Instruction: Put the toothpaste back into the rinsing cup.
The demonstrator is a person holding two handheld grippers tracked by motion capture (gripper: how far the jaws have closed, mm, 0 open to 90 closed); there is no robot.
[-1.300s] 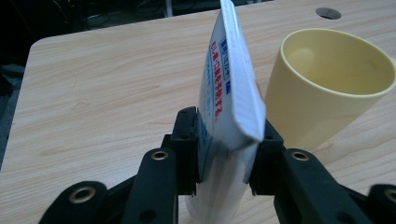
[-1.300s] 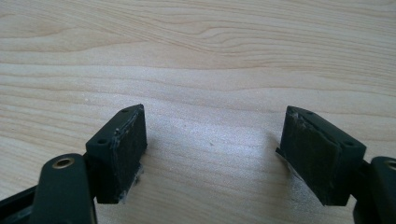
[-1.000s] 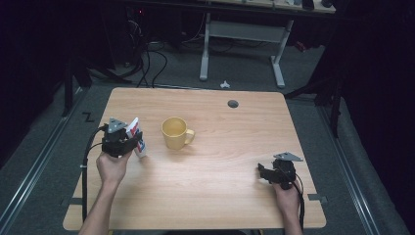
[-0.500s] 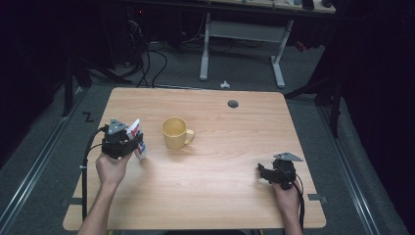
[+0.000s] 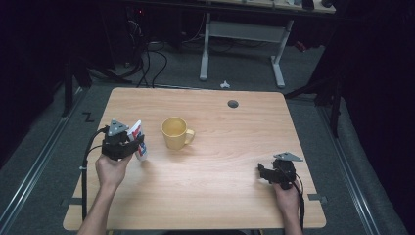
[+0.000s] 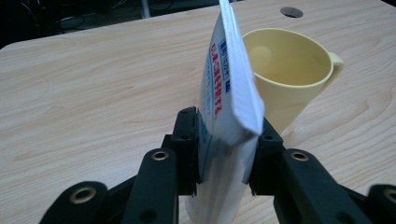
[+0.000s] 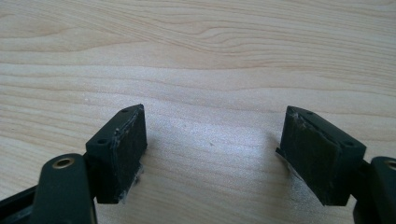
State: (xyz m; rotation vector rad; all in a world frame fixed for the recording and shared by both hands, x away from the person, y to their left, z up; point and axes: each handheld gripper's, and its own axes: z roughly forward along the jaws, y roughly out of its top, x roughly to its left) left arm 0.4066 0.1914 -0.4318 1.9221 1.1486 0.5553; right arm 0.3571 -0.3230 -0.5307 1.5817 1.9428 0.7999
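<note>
Two grippers at the table (image 5: 205, 205). Left gripper (image 5: 128, 147) was clamped on a white packet (image 6: 229, 93), held upright just beside the yellow mug (image 5: 175, 132). Right gripper (image 7: 212, 154) sat jaws apart, empty, well to the right. Step judged: carrying packet mugward; next move needs lifting over the rim.

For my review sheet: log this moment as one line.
left gripper: shut on white tube | yellow mug: upright, beside tube | right gripper: open, nothing held, above table
</note>
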